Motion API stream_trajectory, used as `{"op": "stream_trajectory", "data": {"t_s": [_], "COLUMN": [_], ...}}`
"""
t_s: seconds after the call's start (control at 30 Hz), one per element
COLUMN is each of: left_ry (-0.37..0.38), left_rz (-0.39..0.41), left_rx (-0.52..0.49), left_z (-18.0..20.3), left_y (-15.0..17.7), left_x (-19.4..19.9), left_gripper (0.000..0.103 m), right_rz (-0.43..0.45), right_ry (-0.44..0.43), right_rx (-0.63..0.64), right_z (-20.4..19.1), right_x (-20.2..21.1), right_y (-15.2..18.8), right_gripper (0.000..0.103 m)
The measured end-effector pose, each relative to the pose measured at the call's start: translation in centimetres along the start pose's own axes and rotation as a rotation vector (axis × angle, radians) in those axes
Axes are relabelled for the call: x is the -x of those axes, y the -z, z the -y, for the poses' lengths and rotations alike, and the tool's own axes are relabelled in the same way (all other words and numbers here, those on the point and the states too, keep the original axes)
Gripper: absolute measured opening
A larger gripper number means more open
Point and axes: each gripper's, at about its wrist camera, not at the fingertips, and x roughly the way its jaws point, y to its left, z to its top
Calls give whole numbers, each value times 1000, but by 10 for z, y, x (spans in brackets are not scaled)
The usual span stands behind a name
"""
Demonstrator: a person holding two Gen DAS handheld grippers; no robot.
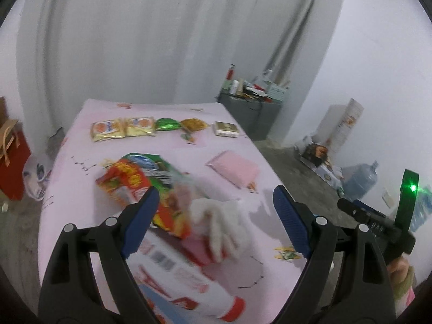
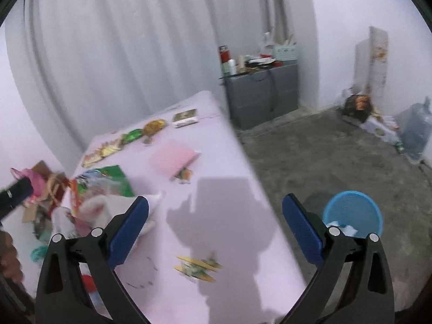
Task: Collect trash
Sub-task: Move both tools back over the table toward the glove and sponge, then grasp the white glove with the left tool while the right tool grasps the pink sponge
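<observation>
My left gripper [image 1: 213, 216] is open above the near part of a table with a pink cloth [image 1: 167, 151]. Below it lie a red and green snack bag [image 1: 135, 181], a white crumpled glove-like piece [image 1: 221, 221] and a white bottle with a red band [image 1: 189, 283]. Farther back lie yellow packets [image 1: 122, 128], a green wrapper [image 1: 167, 124], a gold wrapper [image 1: 193, 124], a small box [image 1: 226, 129] and a pink packet [image 1: 233, 168]. My right gripper [image 2: 216, 226] is open and empty over the table's right edge. A blue bin [image 2: 353, 213] stands on the floor to its right.
A grey cabinet [image 2: 262, 94] with clutter on top stands by the back wall. A red bag [image 1: 10, 156] sits at the table's left. A water jug [image 1: 360, 179] and boxes lie on the concrete floor at the right. White curtains hang behind.
</observation>
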Motion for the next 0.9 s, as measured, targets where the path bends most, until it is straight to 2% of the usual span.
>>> {"op": "stream_trajectory", "data": {"t_s": [0.13,0.27,0.43,0.57,0.77,0.9], "left_ry": [12,31,71,62,61,52], "left_rz": [6,-66,-140,-181,-324,-393], "left_rx": [-20,-94,-113,-213,-341,-450], "left_z": [-11,0,16,34,53,68], "left_y": [8,18,22,21,16,18], "left_x": [4,-15,-45,-67,-113,-138], "left_gripper": [82,81,70,65,65,65], "right_rz": [-70,-139,-202,-254,-323,-351], "right_ry": [-89,-135,-172,-218,-281,-253], "right_rx": [-50,-81,-117,-145,-175,-106], "right_z": [-4,-2,-1,0,-2,-19], "right_x": [-21,-44,-71,-92,-135,-167], "right_y": [-6,-7,-10,-17,-41,-61], "right_gripper": [96,94,84,78,77,77]}}
